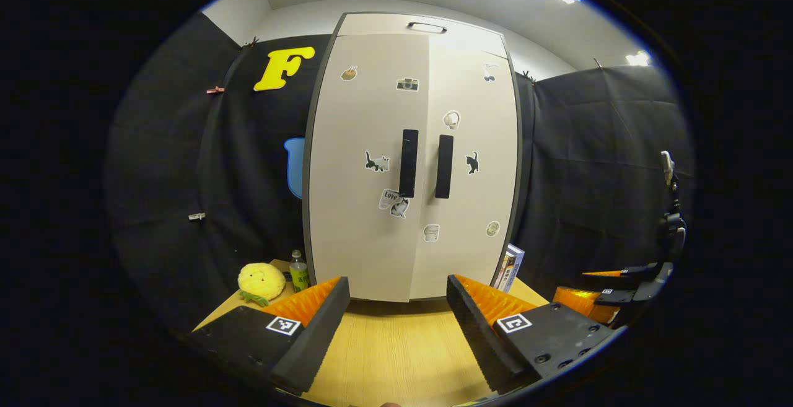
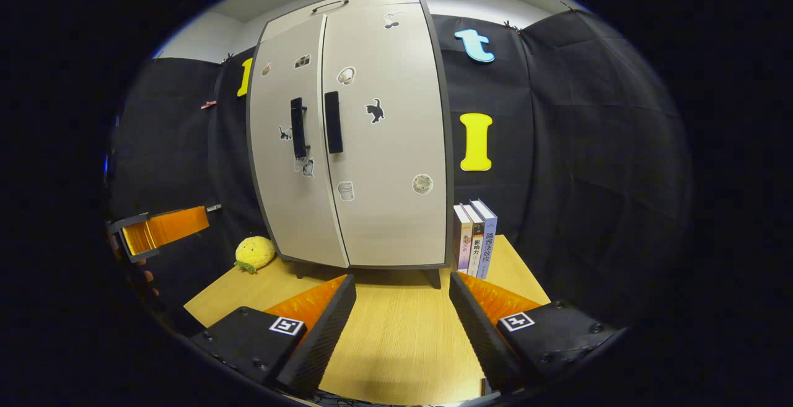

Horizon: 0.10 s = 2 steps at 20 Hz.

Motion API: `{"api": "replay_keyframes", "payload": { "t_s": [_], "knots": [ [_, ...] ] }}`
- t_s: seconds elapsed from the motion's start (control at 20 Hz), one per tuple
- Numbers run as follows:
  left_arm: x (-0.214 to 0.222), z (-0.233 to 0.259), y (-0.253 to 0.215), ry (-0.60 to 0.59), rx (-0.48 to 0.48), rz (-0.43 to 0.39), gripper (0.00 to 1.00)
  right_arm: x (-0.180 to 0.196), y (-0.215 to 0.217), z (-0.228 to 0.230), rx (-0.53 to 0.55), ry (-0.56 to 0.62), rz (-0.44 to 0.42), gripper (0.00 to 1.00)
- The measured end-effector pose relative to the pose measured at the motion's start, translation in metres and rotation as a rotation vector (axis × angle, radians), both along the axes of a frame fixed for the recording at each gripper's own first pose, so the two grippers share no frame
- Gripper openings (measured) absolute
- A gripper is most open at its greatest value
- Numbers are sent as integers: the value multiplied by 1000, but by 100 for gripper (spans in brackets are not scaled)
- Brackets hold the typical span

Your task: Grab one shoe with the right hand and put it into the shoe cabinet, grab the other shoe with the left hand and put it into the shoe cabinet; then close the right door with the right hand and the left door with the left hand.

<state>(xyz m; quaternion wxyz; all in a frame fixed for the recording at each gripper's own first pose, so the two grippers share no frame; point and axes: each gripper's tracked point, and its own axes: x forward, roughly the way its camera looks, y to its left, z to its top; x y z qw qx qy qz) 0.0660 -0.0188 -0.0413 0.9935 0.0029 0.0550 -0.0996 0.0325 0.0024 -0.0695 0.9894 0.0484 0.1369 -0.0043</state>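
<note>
Wooden table (image 2: 403, 332) under cabinet (image 2: 384, 147), books (image 2: 474, 240)

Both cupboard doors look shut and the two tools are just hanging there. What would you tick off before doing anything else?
1. Left door closed: ok, flush with its neighbour.
2. Right door closed: ok.
3. Shoes inside the cabinet: cannot tell, the doors hide the inside.
4. Left tool free: ok, open, nothing between its fingers.
5. Right tool free: ok, open, nothing held.
6. Table in front of the cabinet: ok, no shoe lying there; a plush toy and books stand beside the cabinet.
</note>
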Motion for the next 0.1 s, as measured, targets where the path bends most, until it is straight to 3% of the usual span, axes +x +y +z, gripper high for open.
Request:
{"api": "replay_keyframes", "payload": {
  "t_s": [0.1],
  "knots": [
    [1, -2, -2, 3, 2, 12, 98, 0, -8, 0, 6, -2, -10, 98]
  ]
}}
